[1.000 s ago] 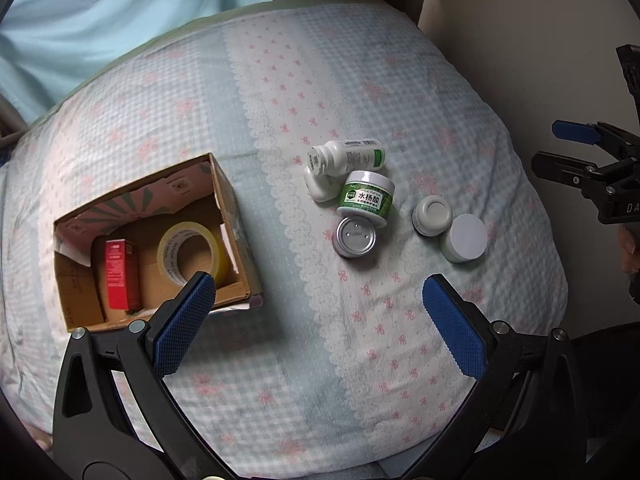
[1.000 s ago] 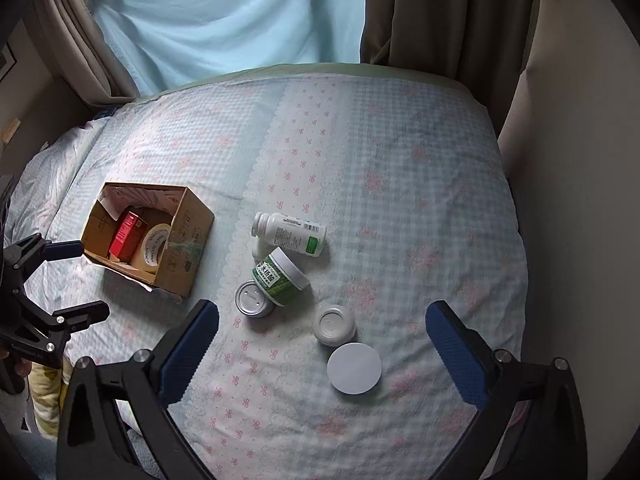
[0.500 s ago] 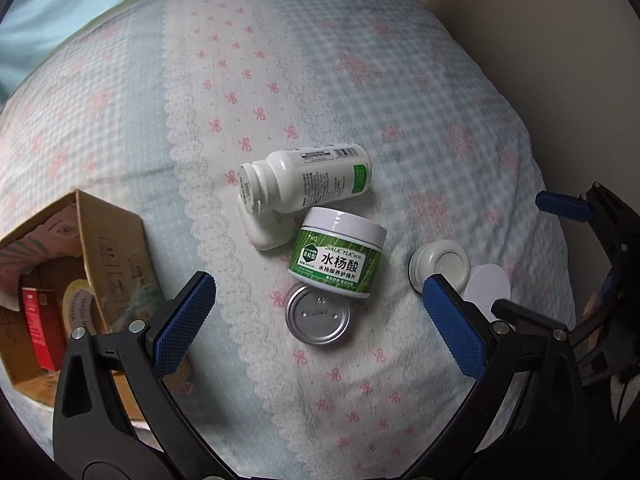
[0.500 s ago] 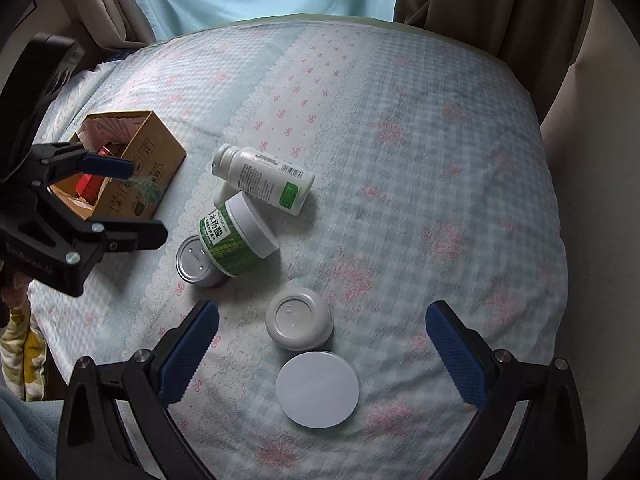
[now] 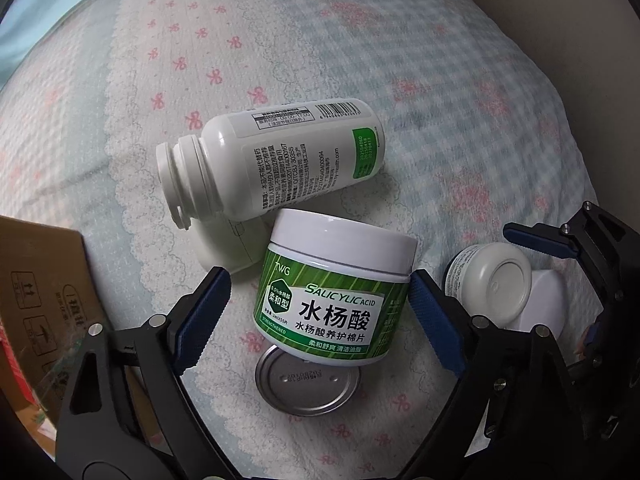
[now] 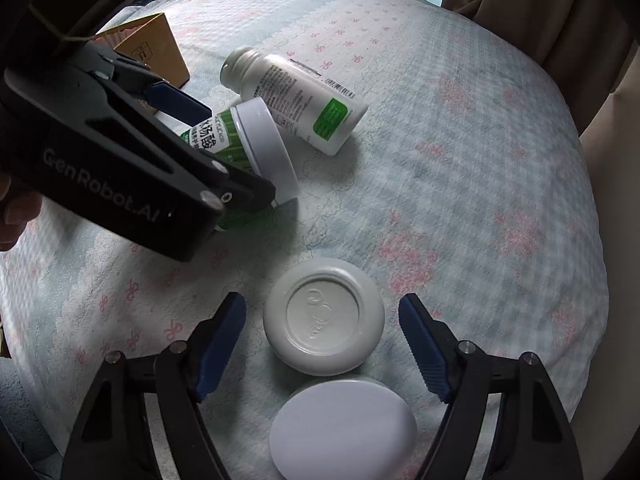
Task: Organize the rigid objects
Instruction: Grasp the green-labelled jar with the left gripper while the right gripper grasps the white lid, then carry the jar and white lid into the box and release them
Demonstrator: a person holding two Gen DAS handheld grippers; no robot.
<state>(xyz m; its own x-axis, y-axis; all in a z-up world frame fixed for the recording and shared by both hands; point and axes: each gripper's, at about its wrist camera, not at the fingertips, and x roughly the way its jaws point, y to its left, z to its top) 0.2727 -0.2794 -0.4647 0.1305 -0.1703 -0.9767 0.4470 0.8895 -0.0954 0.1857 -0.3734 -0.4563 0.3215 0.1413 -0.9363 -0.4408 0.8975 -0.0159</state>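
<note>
- Up close in the left wrist view, the left hand-held gripper [image 5: 318,316] is spread wide, its blue pads either side of the green jar [image 5: 334,286] and not yet touching it. The jar lies tilted on the bed [image 5: 460,80], white lid toward 12 o'clock, base resting on a metal lid [image 5: 306,386]. Its label reads "TWG", "SALICYLIC ACID" and "水杨酸".
- Behind it, the white bottle [image 5: 276,160] lies on its side, long axis from 9 to 3 o'clock, open neck toward 9, barcode near its base. A cardboard box [image 5: 44,292] sits at 9 o'clock.
- In the right wrist view, the right hand-held gripper [image 6: 322,340] is released and straddles the small white jar [image 6: 324,322], which lies base-up; nothing is gripped. A white disc lid [image 6: 342,430] lies at 6 o'clock, just beside it. The other tool's body reads "GenRobot.AI".
</note>
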